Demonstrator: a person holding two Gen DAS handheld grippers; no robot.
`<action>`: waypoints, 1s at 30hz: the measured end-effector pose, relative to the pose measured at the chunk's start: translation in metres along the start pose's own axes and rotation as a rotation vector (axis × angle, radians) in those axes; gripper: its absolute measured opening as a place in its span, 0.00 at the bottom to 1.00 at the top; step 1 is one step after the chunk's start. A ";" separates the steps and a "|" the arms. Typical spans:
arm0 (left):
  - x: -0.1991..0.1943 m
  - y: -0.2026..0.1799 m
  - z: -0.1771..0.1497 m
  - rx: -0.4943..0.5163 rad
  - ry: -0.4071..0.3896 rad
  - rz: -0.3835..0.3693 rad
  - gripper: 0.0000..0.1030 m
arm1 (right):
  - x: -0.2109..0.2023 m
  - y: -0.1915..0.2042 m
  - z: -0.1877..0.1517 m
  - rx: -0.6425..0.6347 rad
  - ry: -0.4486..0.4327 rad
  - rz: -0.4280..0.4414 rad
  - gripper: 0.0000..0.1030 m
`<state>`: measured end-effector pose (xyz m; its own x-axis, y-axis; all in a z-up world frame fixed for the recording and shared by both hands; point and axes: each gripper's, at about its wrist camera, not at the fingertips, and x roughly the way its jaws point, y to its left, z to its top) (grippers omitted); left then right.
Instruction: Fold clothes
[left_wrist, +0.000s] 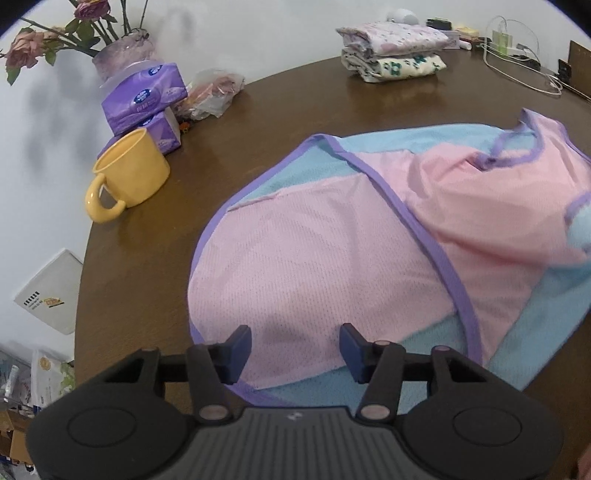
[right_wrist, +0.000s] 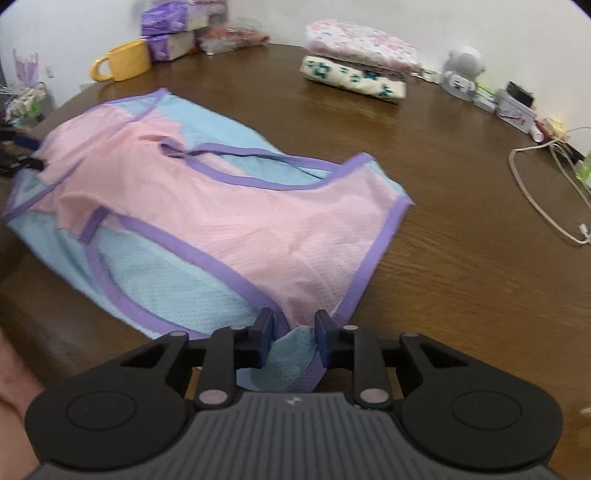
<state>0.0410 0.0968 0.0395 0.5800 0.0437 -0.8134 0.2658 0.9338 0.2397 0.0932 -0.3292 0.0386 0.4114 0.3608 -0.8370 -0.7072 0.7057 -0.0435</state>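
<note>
A pink and blue mesh garment (left_wrist: 332, 258) with purple trim lies partly folded on the brown round table (left_wrist: 155, 258). My left gripper (left_wrist: 293, 349) is open and empty, hovering over the garment's near pink panel. In the right wrist view the same garment (right_wrist: 229, 206) spreads across the table (right_wrist: 461, 240). My right gripper (right_wrist: 294, 341) is nearly shut, its pads pinching the garment's near corner of blue mesh and purple hem. The left gripper shows dimly at the far left edge of that view (right_wrist: 22, 158).
A yellow mug (left_wrist: 127, 173), purple tissue packs (left_wrist: 147, 99), a flower vase (left_wrist: 122, 55) and a plastic bag (left_wrist: 210, 94) stand at the table's left. Folded clothes (left_wrist: 395, 51) are stacked at the back. White cables (right_wrist: 546, 192) and small items lie at right.
</note>
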 end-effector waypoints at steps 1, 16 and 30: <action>-0.003 -0.004 -0.003 -0.001 -0.001 -0.006 0.50 | 0.001 -0.005 0.001 0.003 0.005 -0.004 0.24; -0.029 -0.023 -0.015 -0.067 -0.027 -0.036 0.56 | 0.008 -0.031 0.018 0.005 0.020 0.001 0.31; 0.000 -0.003 0.038 -0.080 -0.129 -0.084 0.94 | 0.025 0.055 0.109 -0.095 -0.098 0.183 0.68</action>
<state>0.0696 0.0805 0.0589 0.6540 -0.0770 -0.7526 0.2581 0.9578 0.1263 0.1274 -0.2143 0.0748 0.3222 0.5385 -0.7786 -0.8244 0.5638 0.0488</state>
